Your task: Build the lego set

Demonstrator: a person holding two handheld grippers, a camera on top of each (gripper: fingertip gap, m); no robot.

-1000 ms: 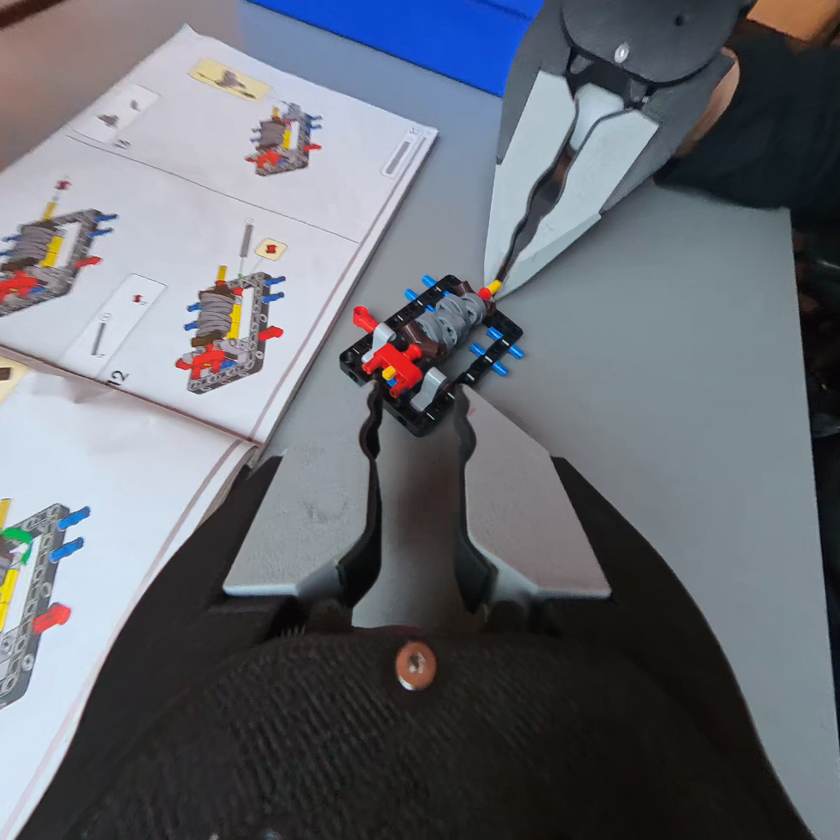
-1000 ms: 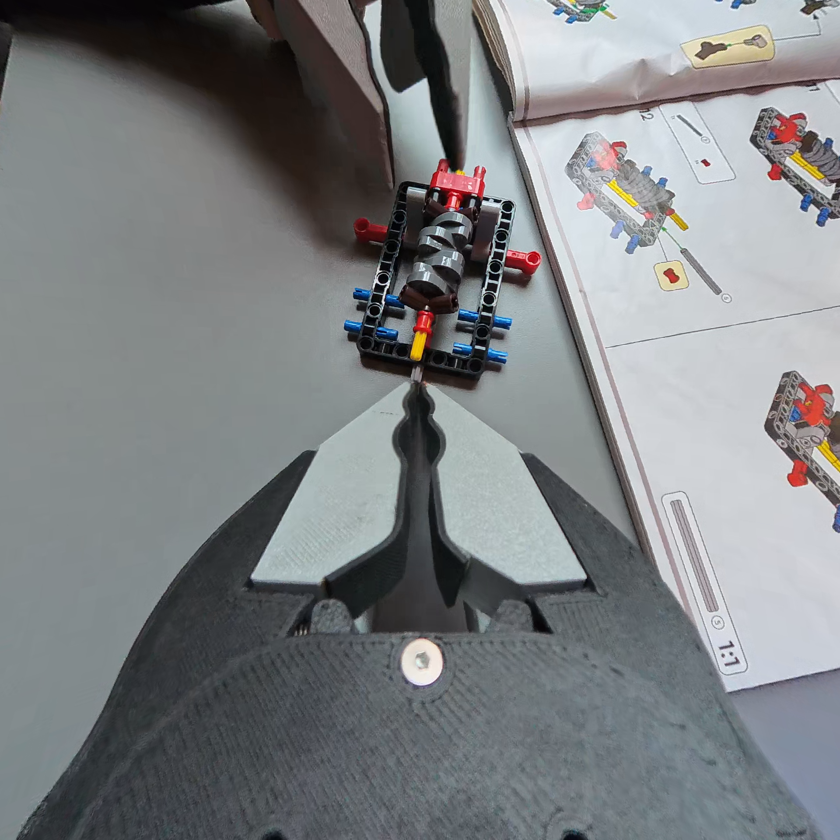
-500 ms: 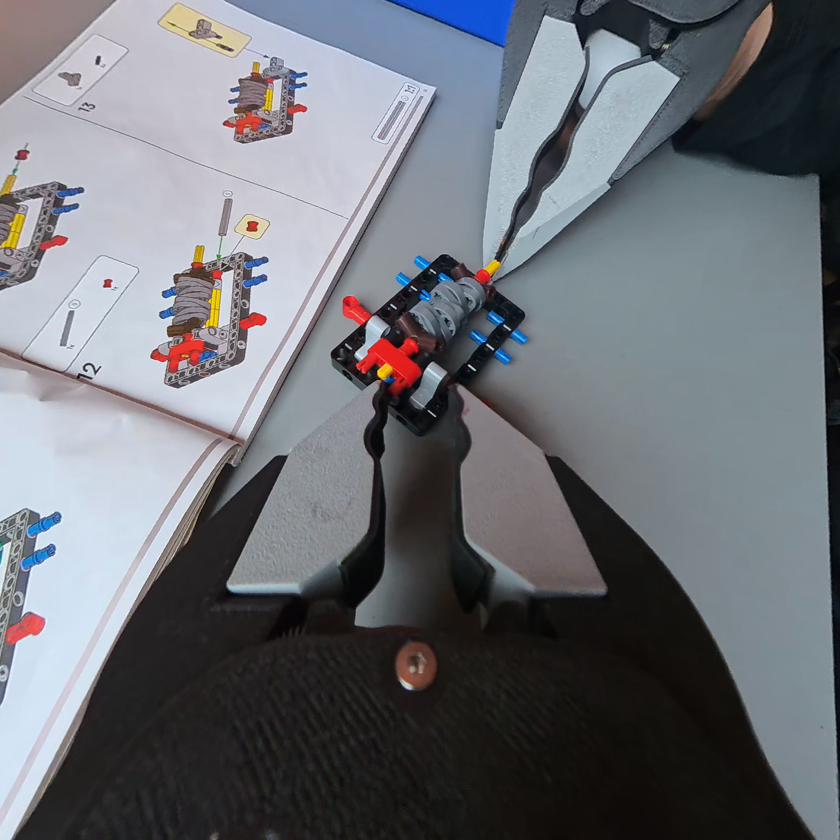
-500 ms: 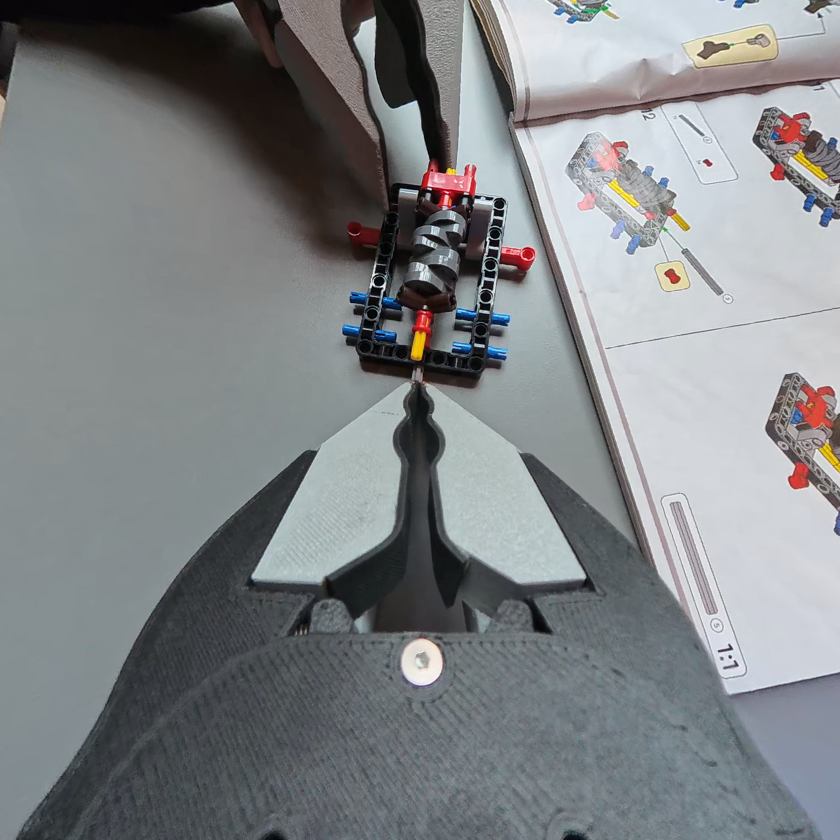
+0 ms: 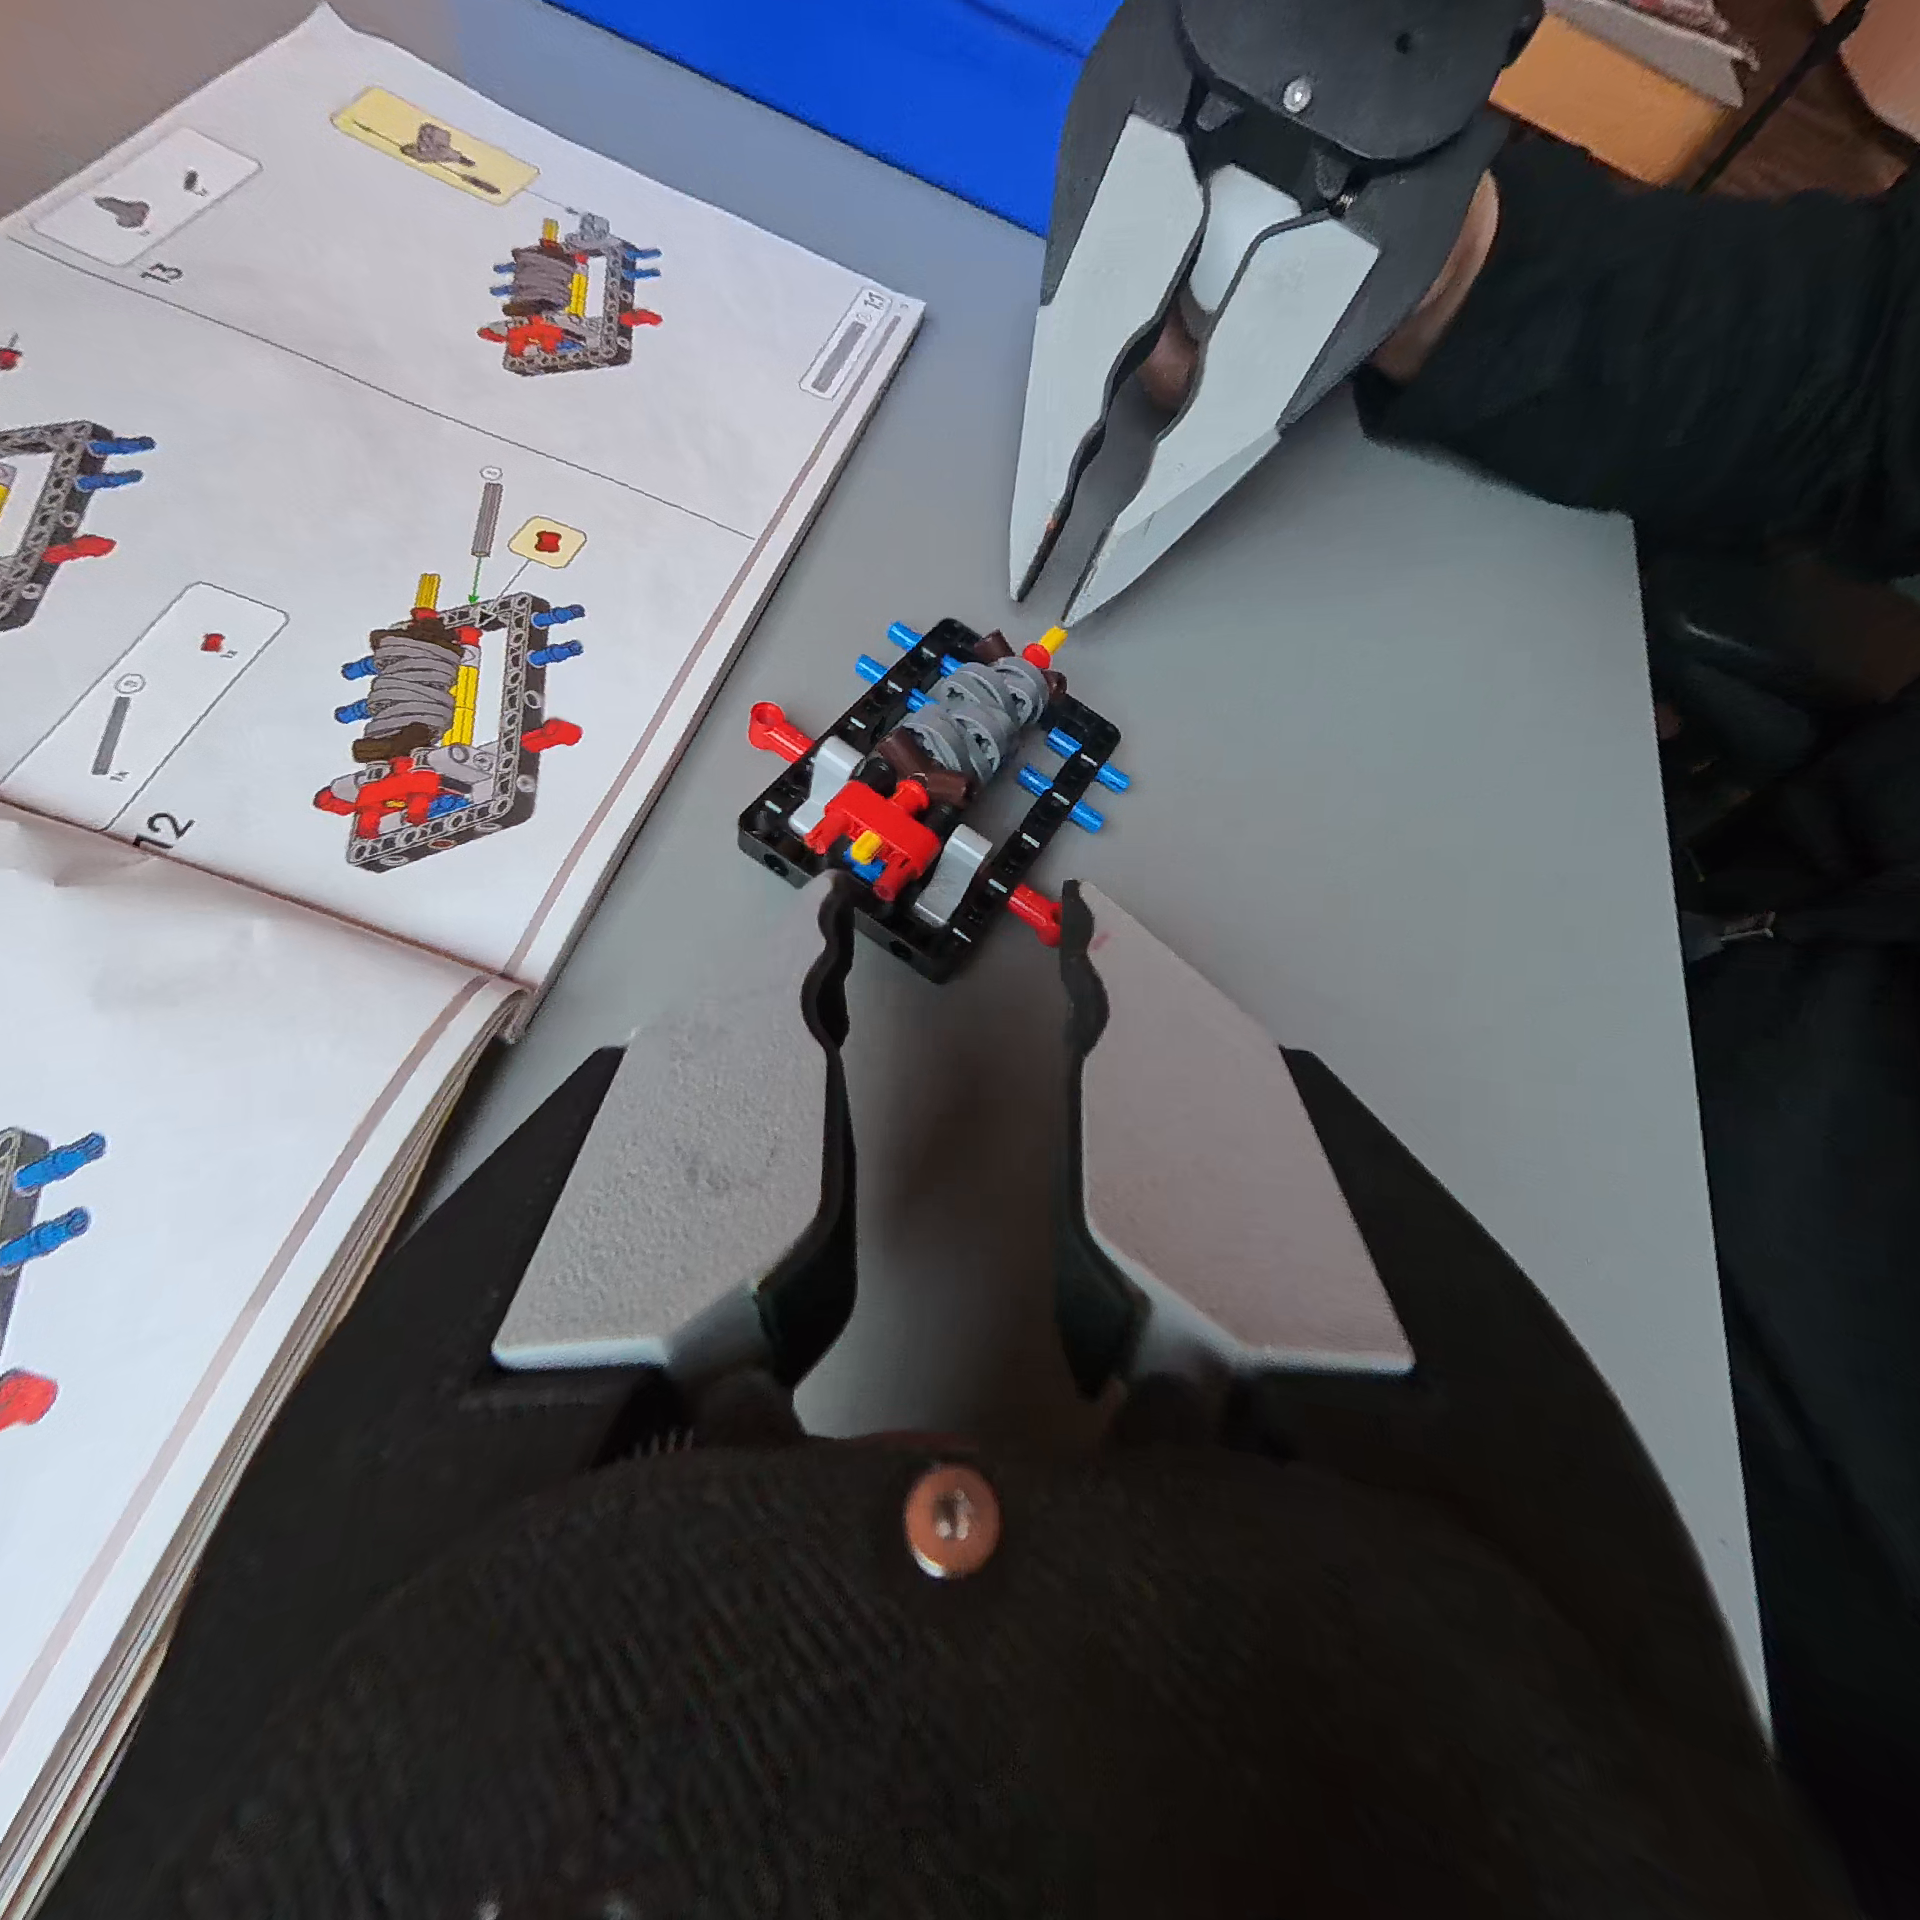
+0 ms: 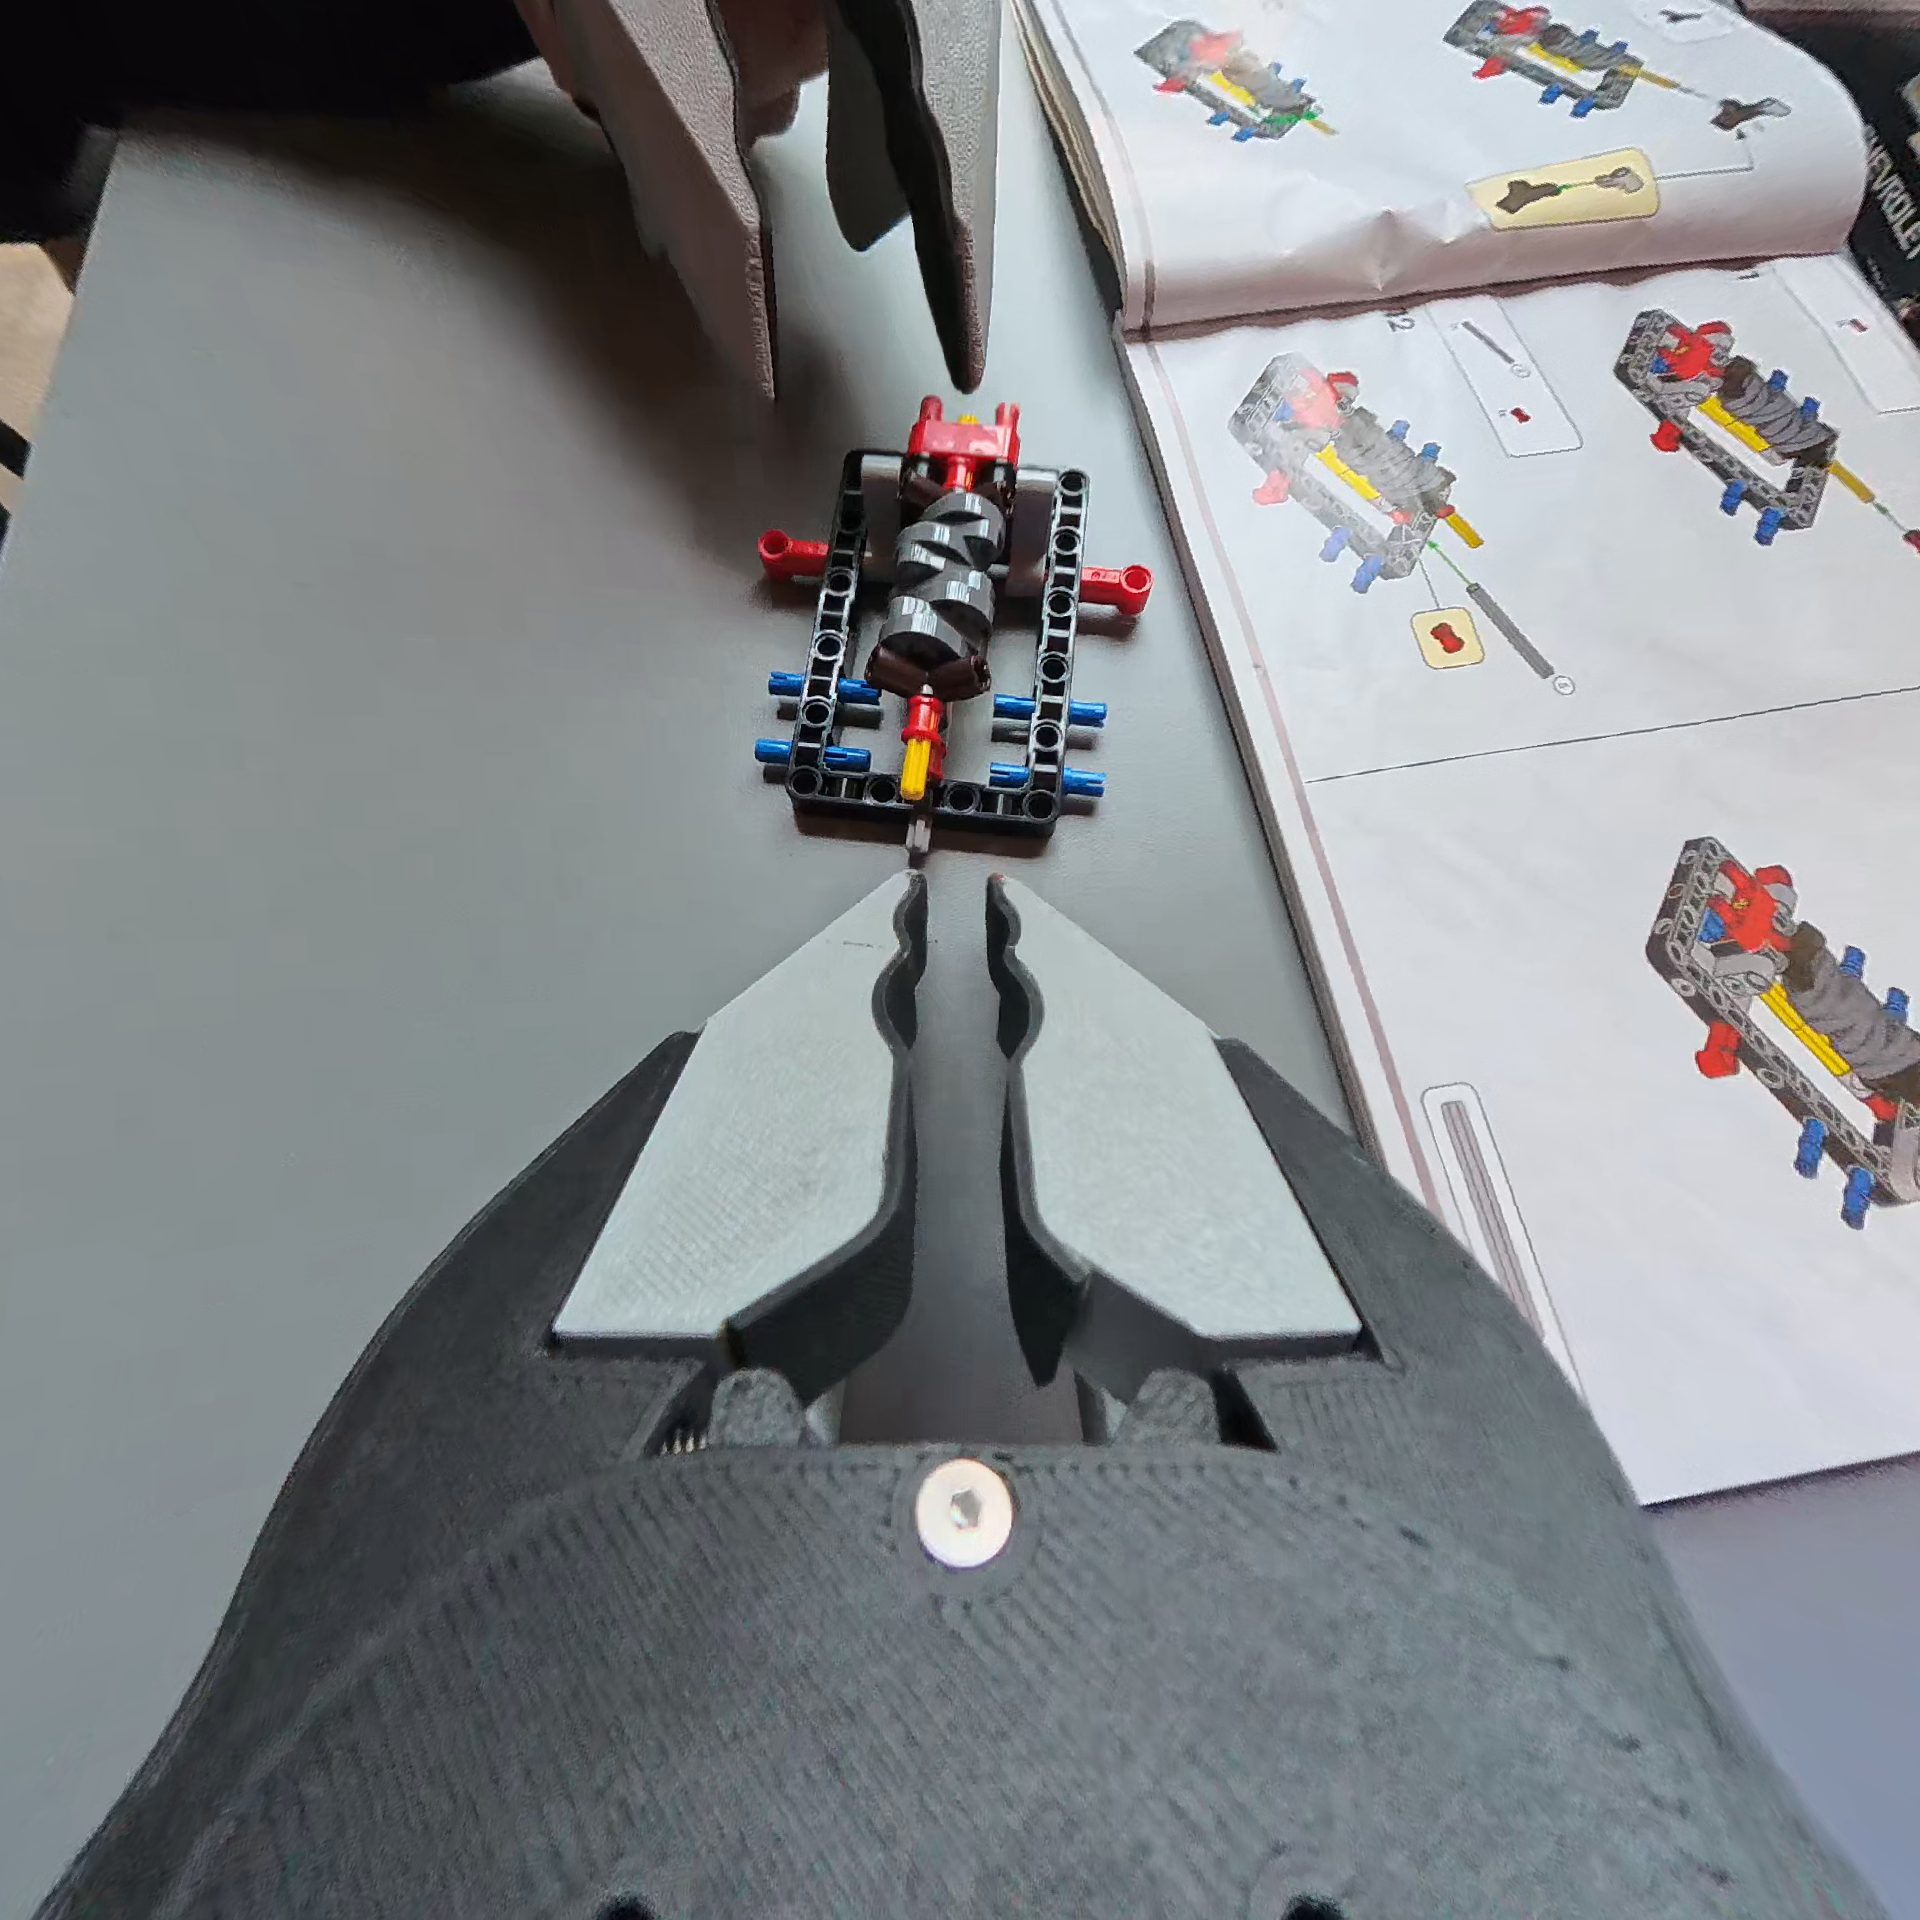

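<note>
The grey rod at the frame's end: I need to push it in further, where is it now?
In the right wrist view the grey rod pokes out of the black frame at its near end, just ahead of the open right gripper, left of the instruction booklet.

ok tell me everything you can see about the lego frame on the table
The lego frame is a black plastic rectangle of holed beams lying flat on the grey table, beside the open instruction booklet. A grey spiral drum sits on a yellow and red axle along its middle, with a red connector block at one end, blue pins and two red pins sticking out the long sides. A thin grey axle tip pokes out toward the open right gripper, which is not touching it.
</note>
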